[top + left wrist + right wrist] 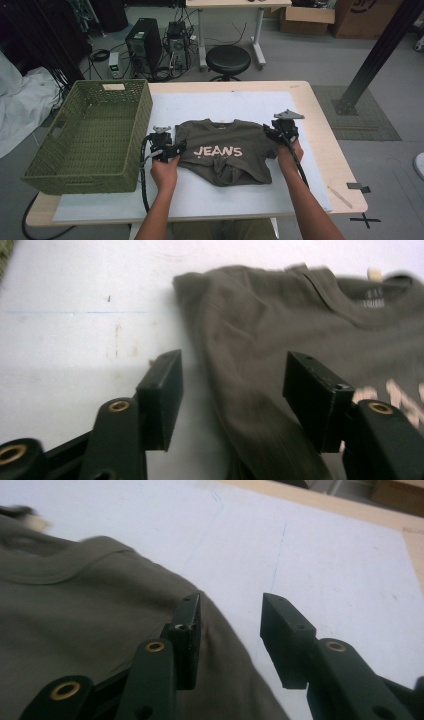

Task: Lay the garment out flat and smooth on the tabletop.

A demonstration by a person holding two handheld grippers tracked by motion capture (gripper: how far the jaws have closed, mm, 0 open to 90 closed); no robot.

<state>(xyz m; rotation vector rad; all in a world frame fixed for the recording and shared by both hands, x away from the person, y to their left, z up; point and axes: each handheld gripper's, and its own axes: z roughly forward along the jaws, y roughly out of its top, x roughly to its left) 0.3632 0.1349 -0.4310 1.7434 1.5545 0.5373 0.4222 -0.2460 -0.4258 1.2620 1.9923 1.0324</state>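
A dark olive T-shirt (225, 150) with "JEANS" printed on it lies folded on the white mat (225, 102), collar toward the far side. My left gripper (179, 148) is at the shirt's left edge. In the left gripper view its jaws stand open (234, 370) with the shirt's edge (260, 340) lying between them, not pinched. My right gripper (269, 132) is at the shirt's right shoulder. Its jaws are open too (231, 605), straddling the edge of the shirt (75, 605) above the mat.
A green woven basket (145, 125) stands on the table's left end, close to the left gripper. A strip of wooden tabletop (330, 150) runs along the right. Beyond the far edge are a black stool (228, 60) and computer towers (145, 42) on the floor.
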